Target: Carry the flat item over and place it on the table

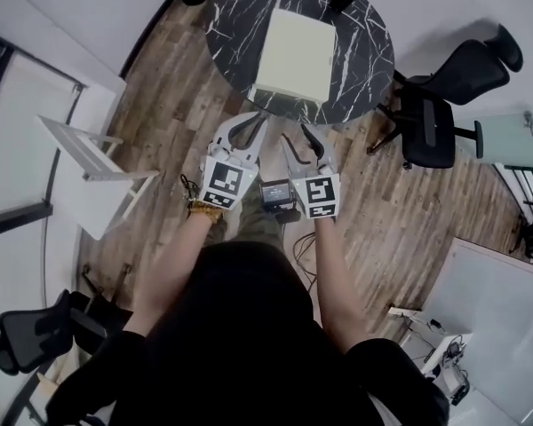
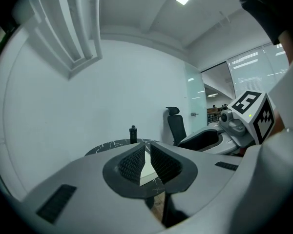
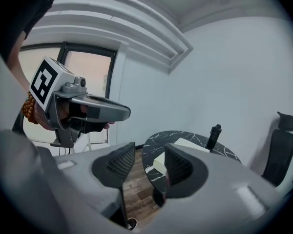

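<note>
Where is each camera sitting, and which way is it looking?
Head view: on the person's head, looking steeply down at the round table and the white flat item; the person's arms, left gripper and right gripper show.
Left gripper view: rides on the left gripper, looking along its jaws toward the table; the right gripper shows at the right.
Right gripper view: rides on the right gripper, facing the table; the left gripper and a beaded wrist show at the left.
Shared: both gripper views see the table, the flat item and the black bottle.
</note>
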Demonstrator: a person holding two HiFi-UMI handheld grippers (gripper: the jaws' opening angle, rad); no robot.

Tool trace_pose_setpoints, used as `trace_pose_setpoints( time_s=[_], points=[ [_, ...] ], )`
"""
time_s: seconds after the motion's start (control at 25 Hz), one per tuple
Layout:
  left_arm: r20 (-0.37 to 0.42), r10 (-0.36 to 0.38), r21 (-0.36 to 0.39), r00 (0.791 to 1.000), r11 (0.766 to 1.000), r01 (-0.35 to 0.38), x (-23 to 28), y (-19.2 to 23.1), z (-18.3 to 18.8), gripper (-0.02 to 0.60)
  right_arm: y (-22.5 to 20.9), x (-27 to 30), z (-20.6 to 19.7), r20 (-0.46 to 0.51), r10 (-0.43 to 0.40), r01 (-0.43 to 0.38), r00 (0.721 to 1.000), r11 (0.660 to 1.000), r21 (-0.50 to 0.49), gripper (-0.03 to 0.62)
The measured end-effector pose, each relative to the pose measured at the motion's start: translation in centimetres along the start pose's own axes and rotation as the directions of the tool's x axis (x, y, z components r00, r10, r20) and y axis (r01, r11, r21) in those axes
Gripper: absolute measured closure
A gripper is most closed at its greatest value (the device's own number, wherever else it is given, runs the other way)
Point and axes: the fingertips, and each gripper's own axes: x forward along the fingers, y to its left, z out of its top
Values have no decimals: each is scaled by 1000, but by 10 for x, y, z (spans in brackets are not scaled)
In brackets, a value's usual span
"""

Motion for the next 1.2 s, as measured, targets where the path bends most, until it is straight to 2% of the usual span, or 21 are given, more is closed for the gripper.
trace_pose_setpoints(
  time_s=[0.2,0.32,0.48,0.64,0.8,0.92,1.2],
  points=[
    [54,-21,46,998,999,18,-43,-15,21,545,38,-33,22,61,-46,45,997,999,18,422],
    [101,-44,44,994,998,40,-58,-27,47,555,37,-61,45,101,-86,82,991,995,50,439],
    [148,-80,62,986,996,71,-87,-36,74,568,43,-91,87,192,-169,154,967,984,90,464],
    [200,-80,85,977,994,64,-110,-39,105,575,51,-115,126,274,-223,218,935,975,50,517],
    [228,-43,77,973,997,26,-127,-36,122,575,65,-135,150,330,-244,261,912,965,-9,555],
    [244,-33,73,969,997,15,-145,-37,129,575,83,-147,162,349,-236,266,907,963,-40,576],
    [264,-26,103,964,995,-2,-159,-51,143,575,91,-164,176,379,-243,279,893,959,-44,591]
  ],
)
